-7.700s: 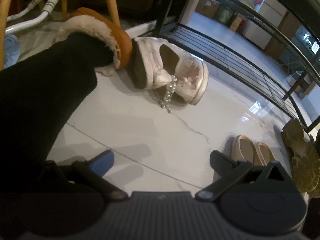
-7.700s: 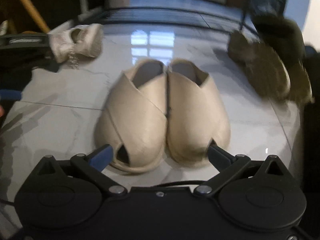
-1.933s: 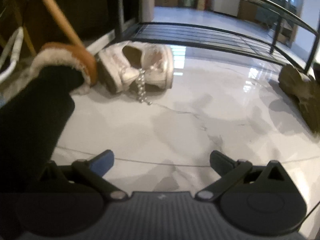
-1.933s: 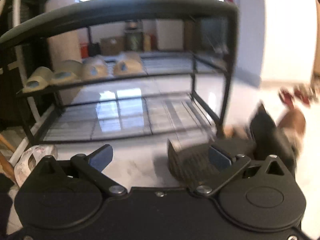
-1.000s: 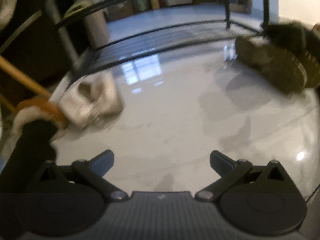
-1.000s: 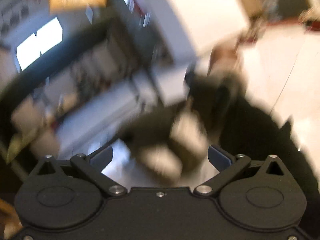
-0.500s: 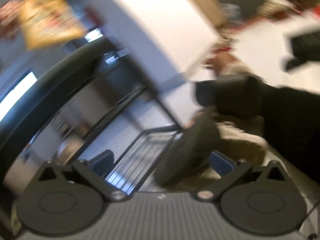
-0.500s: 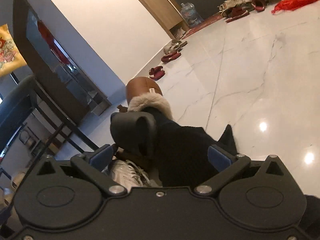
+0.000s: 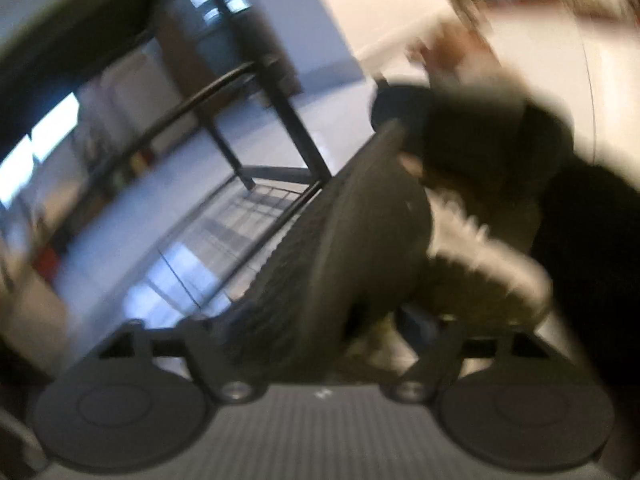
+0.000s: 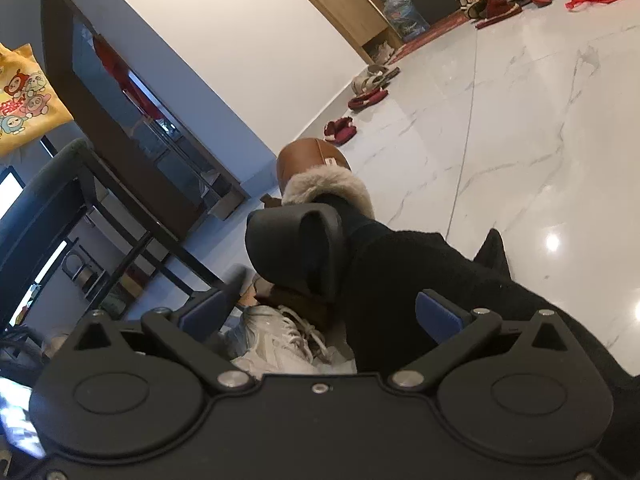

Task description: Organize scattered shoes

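Observation:
The left wrist view is blurred. A fuzzy olive slipper with a dark ribbed sole stands on edge between the fingers of my left gripper, whose jaws are closing and pinch it at its near end. A second furry shoe lies against it on the right. My right gripper is open, with nothing gripped. Beyond its fingers are a black-clad leg and a white lace-up sneaker on the floor.
The black metal shoe rack stands just behind the slipper. The leg wears a brown fur-cuffed boot. A black rounded part sits before the right gripper. Red slippers and other shoes lie along the far wall on white marble floor.
The left gripper swung from the bare floor to the rack's end and closed on the fuzzy slipper. The right view settled on the leg and boot and barely shifted since.

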Tool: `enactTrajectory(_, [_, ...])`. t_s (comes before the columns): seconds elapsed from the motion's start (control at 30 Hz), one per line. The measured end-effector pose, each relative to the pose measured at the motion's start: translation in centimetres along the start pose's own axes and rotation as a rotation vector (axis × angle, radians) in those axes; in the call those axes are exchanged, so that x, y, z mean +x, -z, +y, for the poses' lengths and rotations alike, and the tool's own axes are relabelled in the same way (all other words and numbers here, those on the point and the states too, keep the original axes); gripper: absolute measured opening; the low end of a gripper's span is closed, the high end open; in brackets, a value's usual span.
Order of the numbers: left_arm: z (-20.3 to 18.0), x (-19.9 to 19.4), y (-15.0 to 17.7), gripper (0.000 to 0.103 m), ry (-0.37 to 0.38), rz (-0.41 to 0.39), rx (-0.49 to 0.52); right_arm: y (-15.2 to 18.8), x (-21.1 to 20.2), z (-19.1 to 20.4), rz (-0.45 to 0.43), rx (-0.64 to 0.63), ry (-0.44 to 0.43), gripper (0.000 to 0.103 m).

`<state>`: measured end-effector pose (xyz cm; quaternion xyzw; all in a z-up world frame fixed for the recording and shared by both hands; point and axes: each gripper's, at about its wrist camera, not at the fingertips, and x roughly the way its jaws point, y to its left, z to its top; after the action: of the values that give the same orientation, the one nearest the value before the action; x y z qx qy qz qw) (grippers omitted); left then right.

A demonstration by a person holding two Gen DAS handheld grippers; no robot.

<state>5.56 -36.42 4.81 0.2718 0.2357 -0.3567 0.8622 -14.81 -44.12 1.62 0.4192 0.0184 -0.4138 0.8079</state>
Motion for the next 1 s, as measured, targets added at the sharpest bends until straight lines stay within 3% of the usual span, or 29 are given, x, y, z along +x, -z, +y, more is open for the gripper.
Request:
enactTrajectory(0.1, [3.7, -3.3, 1.8, 0.04, 0.005, -0.002, -0.231, 0.2, 0.3, 0.1, 0.013, 0.0, 0.007, 0.103])
enactTrajectory(0.27, [11.3, -8.3, 7.4, 0.039, -0.02, 0.036, -0.663, 0.7, 0.2, 0.7, 0.022, -0.037, 0.014, 0.103])
enactTrajectory(0.4, [16.5, -12.5, 18.0, 0.038, -0.136, 0.144, -1.055, 1.3, 0.3, 1.4, 0.039, -0.083, 0.023, 0.103])
enactTrajectory(0.5, [17.5, -14.1, 24.8, 0.038, -0.213, 0.245, -1.249, 1.8, 0.4, 2.0, 0.052, -0.128, 0.028, 0.103])
enactTrajectory(0.6, [17.3, -15.6, 28.8, 0.04, -0.264, 0.325, -1.33, 2.3, 0.3, 2.7, 0.065, -0.185, 0.032, 0.103])
enactTrajectory(0.73, [17.7, -17.2, 31.3, 0.078, -0.316, 0.399, -1.397, 2.7, 0.3, 3.2, 0.081, -0.229, 0.036, 0.103])
enactTrajectory(0.83, [19.0, -19.3, 30.7, 0.087, -0.382, 0.357, -1.433, 2.8, 0.2, 3.5, 0.083, -0.241, 0.045, 0.103])
enactTrajectory(1.0, [19.0, -21.6, 26.7, 0.094, -0.442, 0.218, -1.234, 3.0, 0.1, 3.8, 0.084, -0.247, 0.058, 0.103])
